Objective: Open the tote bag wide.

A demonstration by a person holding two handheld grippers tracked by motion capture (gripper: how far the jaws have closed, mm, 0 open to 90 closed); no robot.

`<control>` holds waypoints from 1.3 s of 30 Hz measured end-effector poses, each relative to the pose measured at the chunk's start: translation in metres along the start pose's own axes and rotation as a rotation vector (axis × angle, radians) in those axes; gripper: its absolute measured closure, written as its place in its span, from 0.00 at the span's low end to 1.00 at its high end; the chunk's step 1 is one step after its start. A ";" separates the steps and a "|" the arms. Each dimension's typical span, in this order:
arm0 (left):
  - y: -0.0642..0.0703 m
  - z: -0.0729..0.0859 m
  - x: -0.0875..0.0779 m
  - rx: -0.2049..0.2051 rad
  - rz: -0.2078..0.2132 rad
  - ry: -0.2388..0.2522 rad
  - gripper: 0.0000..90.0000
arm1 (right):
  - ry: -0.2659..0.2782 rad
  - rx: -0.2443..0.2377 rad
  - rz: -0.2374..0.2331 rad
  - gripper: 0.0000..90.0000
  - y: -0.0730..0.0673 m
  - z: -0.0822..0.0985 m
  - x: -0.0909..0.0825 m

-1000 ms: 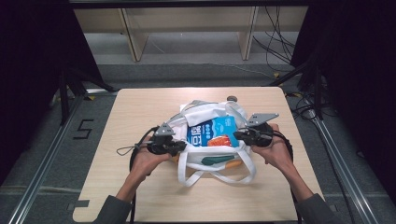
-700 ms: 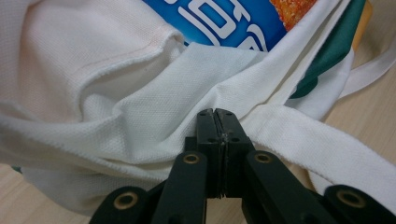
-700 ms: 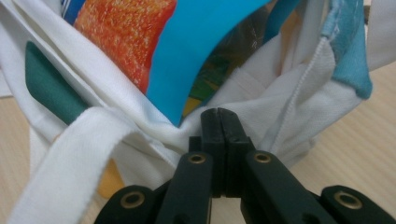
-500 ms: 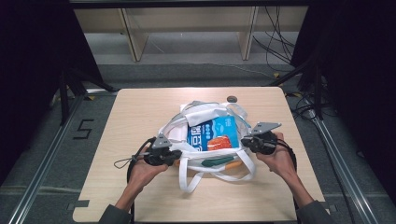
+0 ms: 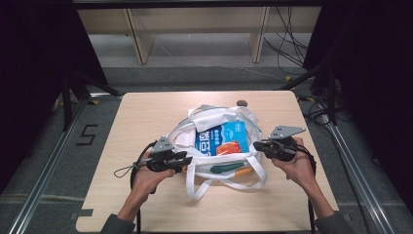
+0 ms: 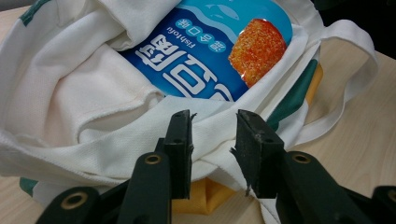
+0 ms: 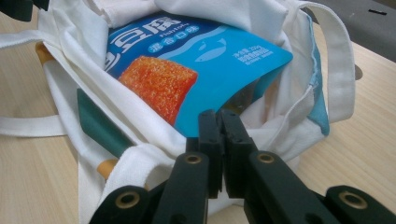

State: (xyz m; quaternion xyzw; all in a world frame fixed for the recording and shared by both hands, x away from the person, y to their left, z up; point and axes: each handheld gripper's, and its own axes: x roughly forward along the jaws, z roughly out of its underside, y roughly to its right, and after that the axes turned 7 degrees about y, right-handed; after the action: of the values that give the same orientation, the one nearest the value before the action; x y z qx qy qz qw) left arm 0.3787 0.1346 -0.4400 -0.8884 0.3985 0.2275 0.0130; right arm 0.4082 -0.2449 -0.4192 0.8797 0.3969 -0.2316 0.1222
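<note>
On the left side of the worktop (image 5: 122,126), your left gripper (image 5: 181,161) sits at the near-left edge of the white tote bag (image 5: 214,117). Its fingers (image 6: 180,140) have just been opening and now stand spread, with a fold of the bag's rim lying between them but not pinched, so the left side of the opening looks released. A second ago that gripper was a little farther up the worktop, against the bag's mouth; it has since slipped back toward you. Your left hand (image 5: 146,175) lies low on the worktop, forearm angled in from below, gripper pointing level toward the bag. In the middle, the blue fish tofu packet (image 5: 221,141) lies inside the bag's open mouth, its printed face up and partly uncovered. To the right, your right gripper (image 5: 258,145) is at the bag's right edge with fingers (image 7: 210,135) pressed together; they appear to nip the cloth rim. Your right hand (image 5: 292,163) holds it level, pointing left.
</note>
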 end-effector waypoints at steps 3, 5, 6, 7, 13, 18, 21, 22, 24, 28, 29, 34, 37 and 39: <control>0.000 0.000 -0.002 -0.002 -0.003 0.004 0.68 | 0.010 -0.011 0.007 0.97 0.000 0.000 -0.001; -0.001 0.000 -0.004 0.008 -0.007 -0.007 0.65 | 0.008 0.004 -0.002 0.95 -0.001 -0.001 -0.002; -0.002 0.001 -0.004 -0.005 -0.003 0.004 0.64 | 0.019 -0.003 0.007 0.95 0.000 -0.001 -0.002; -0.003 0.001 -0.005 0.000 -0.001 0.002 0.63 | 0.010 -0.006 -0.002 0.94 0.002 -0.001 -0.003; -0.005 0.001 -0.008 -0.012 -0.013 0.017 0.56 | 0.036 -0.006 0.015 0.88 0.006 -0.001 -0.006; -0.006 0.000 -0.010 -0.027 -0.020 0.024 0.47 | 0.047 0.019 0.024 0.80 0.007 0.001 -0.009; -0.006 -0.001 -0.011 -0.025 0.002 0.032 0.42 | 0.045 0.048 0.031 0.74 0.007 0.002 -0.011; -0.004 -0.001 -0.012 -0.029 0.004 0.030 0.41 | 0.055 0.031 0.040 0.71 0.009 0.002 -0.012; -0.003 -0.001 -0.012 -0.016 0.005 0.019 0.38 | 0.047 0.067 0.039 0.68 0.009 0.002 -0.014; -0.001 -0.001 -0.012 0.000 0.000 0.014 0.34 | 0.058 0.051 0.051 0.63 0.010 0.002 -0.016; -0.002 -0.001 -0.012 0.002 0.000 0.014 0.34 | 0.059 0.051 0.053 0.62 0.011 0.003 -0.016; -0.002 0.000 -0.013 0.001 -0.001 0.025 0.31 | 0.074 0.085 0.066 0.56 0.008 0.004 -0.018; -0.001 0.000 -0.015 -0.005 -0.004 0.029 0.30 | 0.062 0.102 0.070 0.52 0.007 0.004 -0.019; -0.002 0.001 -0.016 -0.009 0.005 0.034 0.29 | 0.071 0.087 0.077 0.50 0.009 0.005 -0.019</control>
State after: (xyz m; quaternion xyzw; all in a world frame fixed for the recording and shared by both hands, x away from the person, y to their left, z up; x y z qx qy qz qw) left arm 0.3702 0.1474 -0.4341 -0.8912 0.3999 0.2140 0.0018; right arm 0.4020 -0.2647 -0.4134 0.9065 0.3563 -0.2123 0.0785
